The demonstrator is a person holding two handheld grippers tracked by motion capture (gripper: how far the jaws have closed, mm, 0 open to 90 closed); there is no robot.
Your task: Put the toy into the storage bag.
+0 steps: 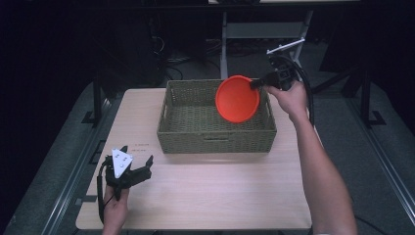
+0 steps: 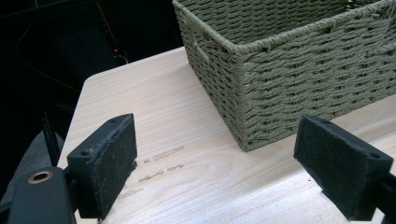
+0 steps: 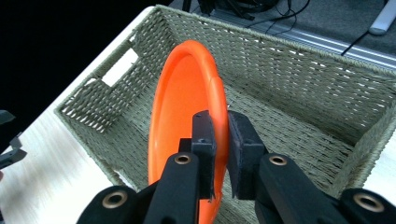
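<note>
While the right tool (image 1: 255, 84) is pinching the orange plate (image 1: 237, 99) on edge, the basket (image 1: 183, 132) is lying directly below; the left tool (image 1: 137, 155) is resting open.

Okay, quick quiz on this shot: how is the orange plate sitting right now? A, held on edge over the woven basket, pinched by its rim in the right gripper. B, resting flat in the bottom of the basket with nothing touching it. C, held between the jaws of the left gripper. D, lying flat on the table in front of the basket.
A: the right gripper has its pads shut on the rim of the orange plate, which stands on edge above the woven basket.
</note>
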